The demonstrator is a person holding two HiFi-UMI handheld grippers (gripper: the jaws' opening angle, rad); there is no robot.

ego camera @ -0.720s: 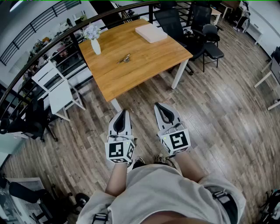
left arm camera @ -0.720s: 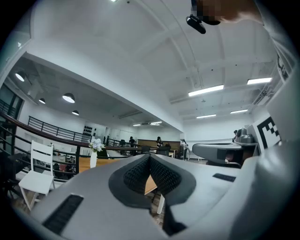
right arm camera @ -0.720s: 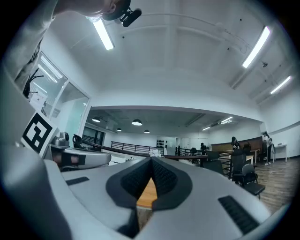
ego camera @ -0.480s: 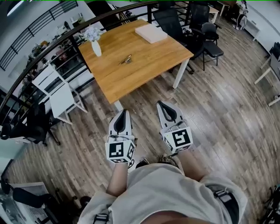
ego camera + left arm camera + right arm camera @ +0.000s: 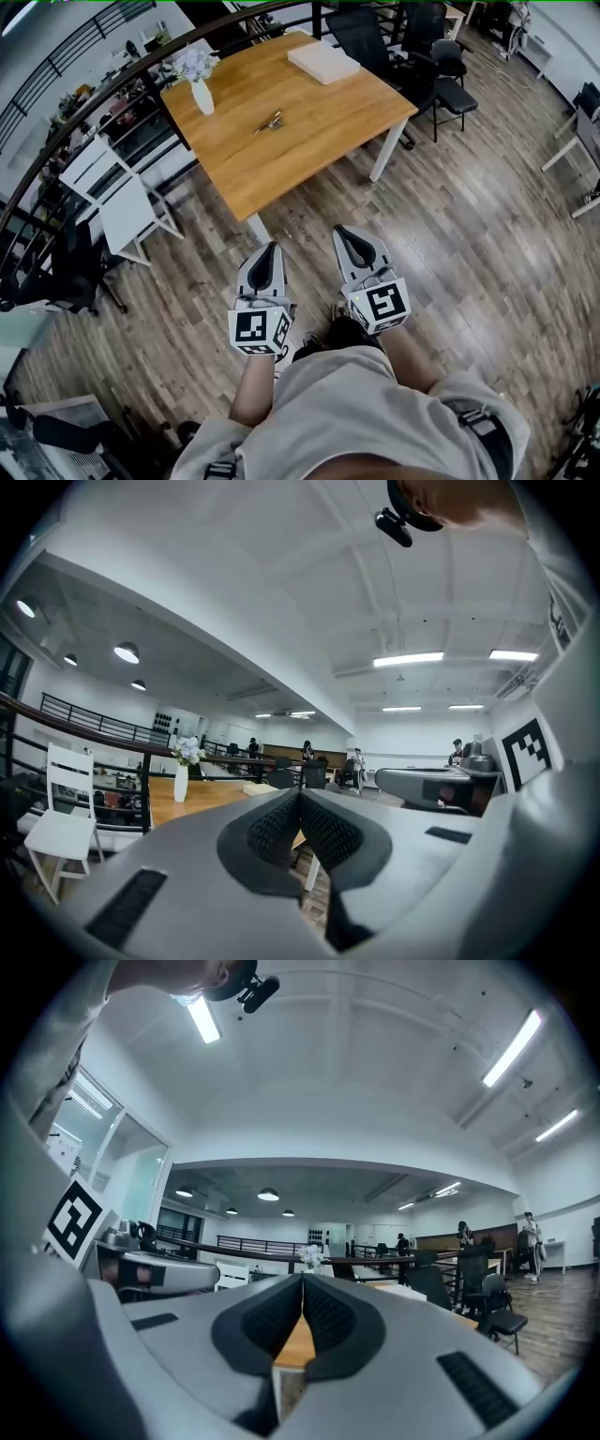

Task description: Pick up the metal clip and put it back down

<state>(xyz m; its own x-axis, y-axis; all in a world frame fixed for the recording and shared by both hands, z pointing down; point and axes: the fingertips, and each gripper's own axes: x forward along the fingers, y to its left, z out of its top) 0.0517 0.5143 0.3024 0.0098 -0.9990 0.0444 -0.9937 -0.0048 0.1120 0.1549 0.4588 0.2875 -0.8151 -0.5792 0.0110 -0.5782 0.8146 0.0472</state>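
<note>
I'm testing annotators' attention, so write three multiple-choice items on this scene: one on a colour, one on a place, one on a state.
1. The vase is:
A. red
B. white
C. black
2. The metal clip lies:
A. on the wooden table
B. under that table
C. inside the vase
3. The right gripper is:
A. wide open
B. shut on the clip
C. shut, empty

1 B: it shows white against the wood.
2 A: the clip rests on the tabletop, apart from the vase.
3 C: its jaw tips meet with nothing between them.
</note>
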